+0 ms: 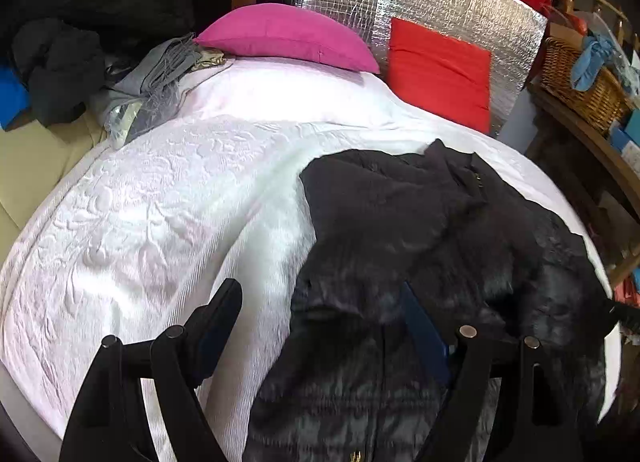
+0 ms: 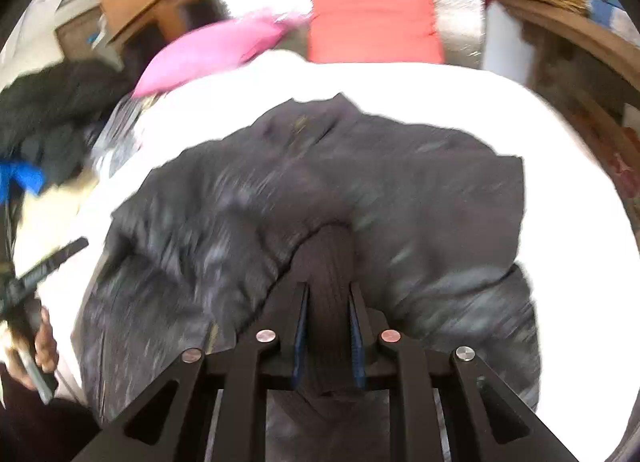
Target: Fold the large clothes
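A: Left wrist view: the bed carries the black padded jacket, spread on its right part. The left claw stands apart, empty.

B: It looks soft, puffy, probably slippery. The right claw is clamped on its ribbed cuff, a firm place for holding.

jacket lies on bed, toward its right side | two pillows behind it at the bed's head | clothes heap at far left | basket on shelf, right
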Available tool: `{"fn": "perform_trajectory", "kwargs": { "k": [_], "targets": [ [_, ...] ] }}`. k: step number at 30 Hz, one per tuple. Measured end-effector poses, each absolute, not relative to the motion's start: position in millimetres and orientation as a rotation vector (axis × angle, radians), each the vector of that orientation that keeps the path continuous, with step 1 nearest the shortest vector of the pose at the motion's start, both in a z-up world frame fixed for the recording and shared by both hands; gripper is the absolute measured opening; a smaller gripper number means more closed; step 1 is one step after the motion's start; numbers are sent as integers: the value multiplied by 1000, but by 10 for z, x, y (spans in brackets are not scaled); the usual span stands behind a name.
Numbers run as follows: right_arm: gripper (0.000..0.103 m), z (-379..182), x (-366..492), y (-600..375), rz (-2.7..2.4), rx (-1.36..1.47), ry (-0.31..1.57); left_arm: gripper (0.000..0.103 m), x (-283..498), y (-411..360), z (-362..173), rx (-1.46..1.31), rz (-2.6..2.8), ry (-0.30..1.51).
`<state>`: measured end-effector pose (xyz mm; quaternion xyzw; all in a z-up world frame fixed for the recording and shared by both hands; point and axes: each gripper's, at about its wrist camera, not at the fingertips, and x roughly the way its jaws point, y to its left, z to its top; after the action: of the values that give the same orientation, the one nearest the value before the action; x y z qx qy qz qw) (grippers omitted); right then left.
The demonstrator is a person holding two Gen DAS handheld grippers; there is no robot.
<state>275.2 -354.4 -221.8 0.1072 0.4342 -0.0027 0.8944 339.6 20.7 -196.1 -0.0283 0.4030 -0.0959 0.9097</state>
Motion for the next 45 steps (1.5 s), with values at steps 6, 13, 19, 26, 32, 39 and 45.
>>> {"fn": "perform_trajectory", "kwargs": {
  "k": [6,13,19,26,32,39,45],
  "targets": [
    [15,-2191,3200,-4253,-129,341,827,81,3717,8,-1995,-15,-199,835],
    [16,-2479,3340,-5124,-117,779,785,81,3937,-145,-2183,6,-216,909],
    [59,-2388,3098,-5071,-9,818,807,81,3973,-200,-2270,-13,-232,955],
    [84,-2377,2959,-4930,43,817,794,81,3875,-242,-2316,22,-237,967],
    [65,-2605,3108,-4771,23,741,911,81,3886,-239,-2338,37,-250,975],
    [11,-2371,3124,-4371,-6,518,889,81,3923,-214,-2296,25,-251,967],
    [9,-1965,2967,-4474,-88,496,679,81,3826,-262,-2096,54,-256,851]
  ]
}}
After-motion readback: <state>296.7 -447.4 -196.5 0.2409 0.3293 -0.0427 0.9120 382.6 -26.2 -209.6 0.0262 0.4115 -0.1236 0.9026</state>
